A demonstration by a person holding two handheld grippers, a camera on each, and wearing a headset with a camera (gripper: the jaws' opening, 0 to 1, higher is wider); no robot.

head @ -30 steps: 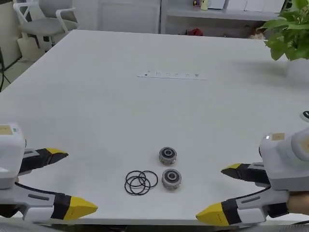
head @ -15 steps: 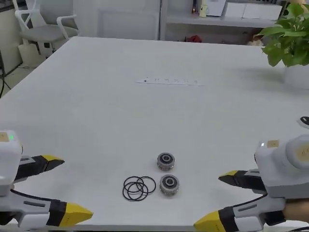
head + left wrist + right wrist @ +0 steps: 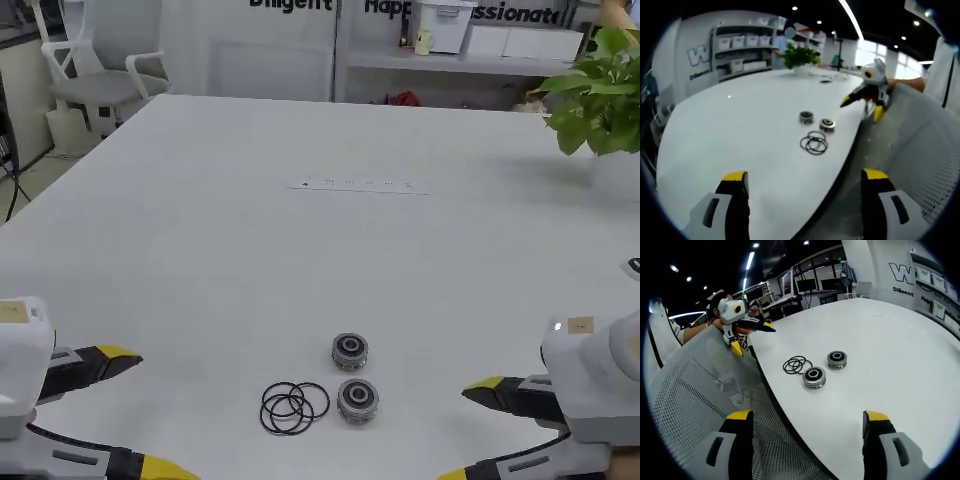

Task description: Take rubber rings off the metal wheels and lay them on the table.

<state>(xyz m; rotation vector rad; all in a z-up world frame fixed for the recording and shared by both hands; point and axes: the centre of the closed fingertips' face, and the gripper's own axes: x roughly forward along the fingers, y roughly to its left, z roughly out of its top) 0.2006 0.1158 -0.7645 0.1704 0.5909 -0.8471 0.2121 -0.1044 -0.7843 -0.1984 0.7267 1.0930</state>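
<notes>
My left gripper (image 3: 160, 415) and right gripper (image 3: 455, 432) gape empty; the metal wheels (image 3: 349, 349) sit between them by the table's (image 3: 300, 250) near edge, rubber rings (image 3: 294, 406) leftward. The right looks nearer.

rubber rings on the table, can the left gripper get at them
Probably yes: the left gripper is open, bare table lies between it and the rubber rings, and the metal wheels sit beyond them.

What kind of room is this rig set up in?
Probably an office or company lab rather than a factory floor. A large white table serves as the bench, with shelves of boxes behind it, an office chair at the far corner, a potted plant and big wall lettering.
</notes>
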